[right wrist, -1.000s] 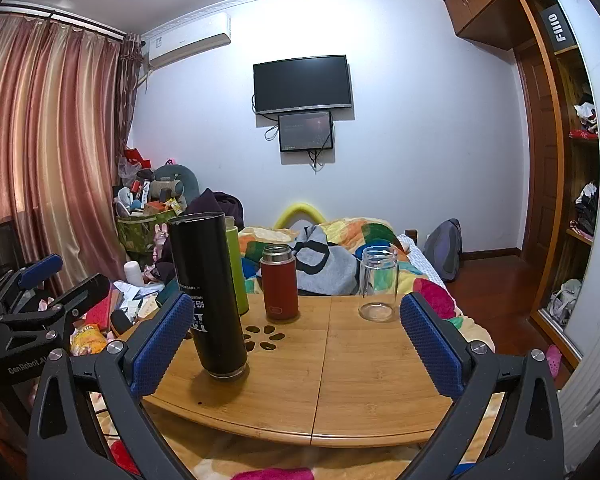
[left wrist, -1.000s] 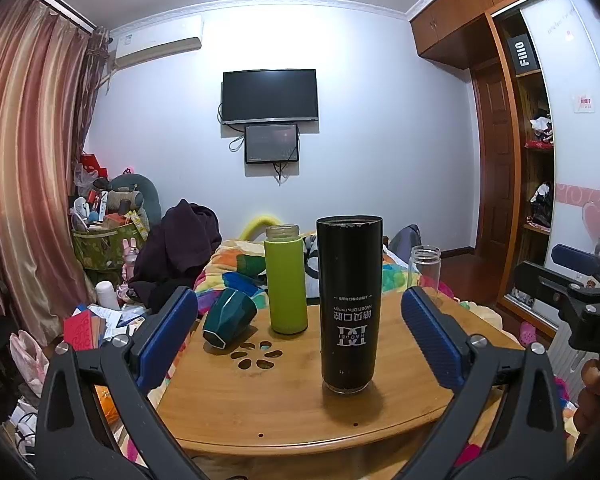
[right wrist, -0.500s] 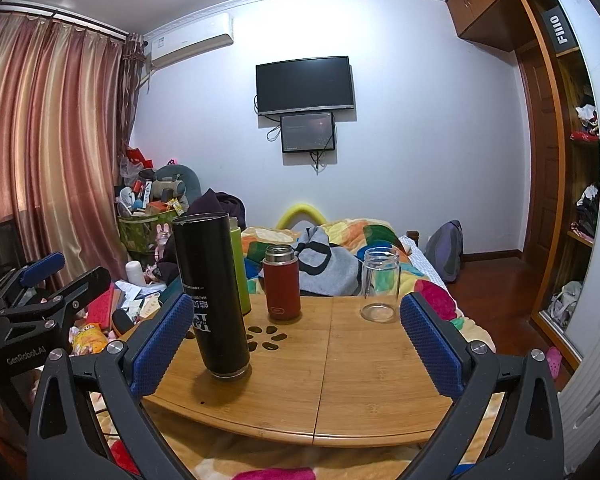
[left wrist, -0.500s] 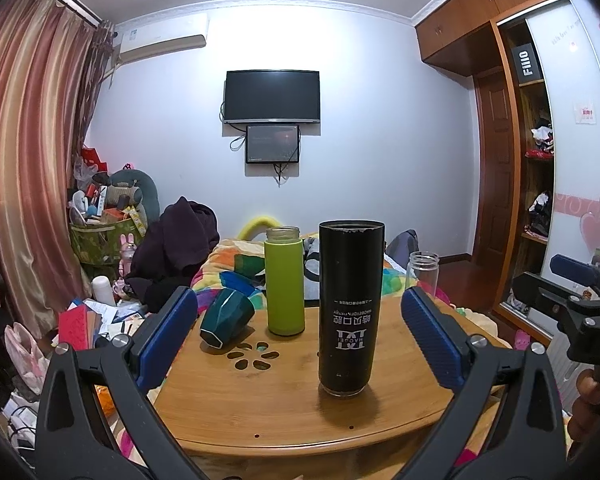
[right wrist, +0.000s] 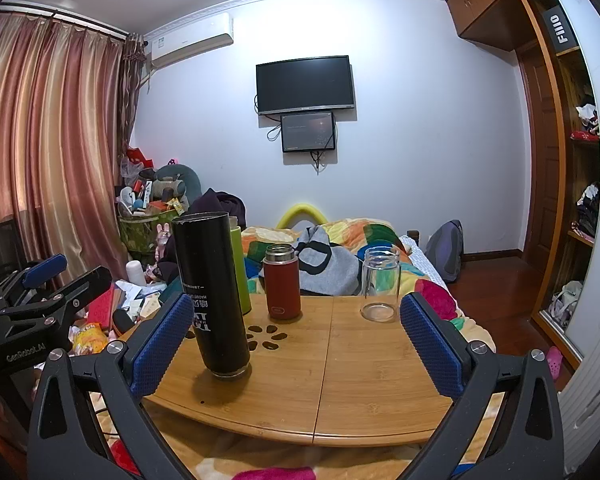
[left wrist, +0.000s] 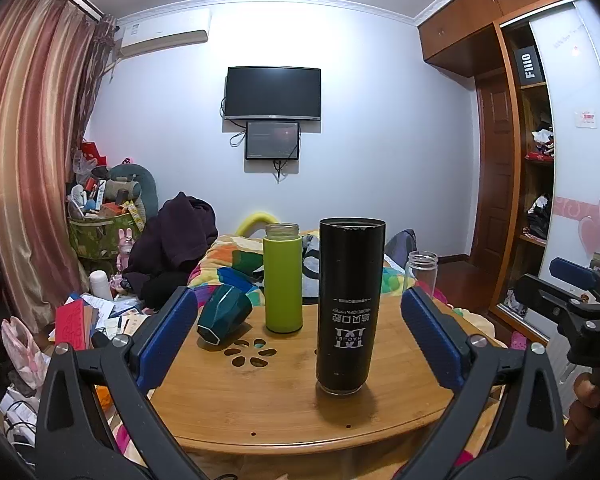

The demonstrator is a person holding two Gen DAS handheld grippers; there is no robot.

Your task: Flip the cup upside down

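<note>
A tall black cup (left wrist: 350, 306) stands upside down on the round bamboo table (left wrist: 284, 396), its white lettering inverted; it also shows in the right wrist view (right wrist: 214, 294). My left gripper (left wrist: 300, 332) is open and empty, drawn back at the table's near edge, with the cup between its blue pads but apart from them. My right gripper (right wrist: 296, 338) is open and empty, with the cup just inside its left pad (right wrist: 162, 344), apart from it.
On the table stand a lime-green bottle (left wrist: 283, 278), a red flask (right wrist: 281, 287) and a clear glass jar (right wrist: 380, 284). A dark teal cup (left wrist: 222, 316) lies on its side at the left. A bed with a colourful quilt (right wrist: 364, 236) lies behind.
Both grippers have drifted slightly back and up from the table. The black cup has not moved. Both grippers stay open.
</note>
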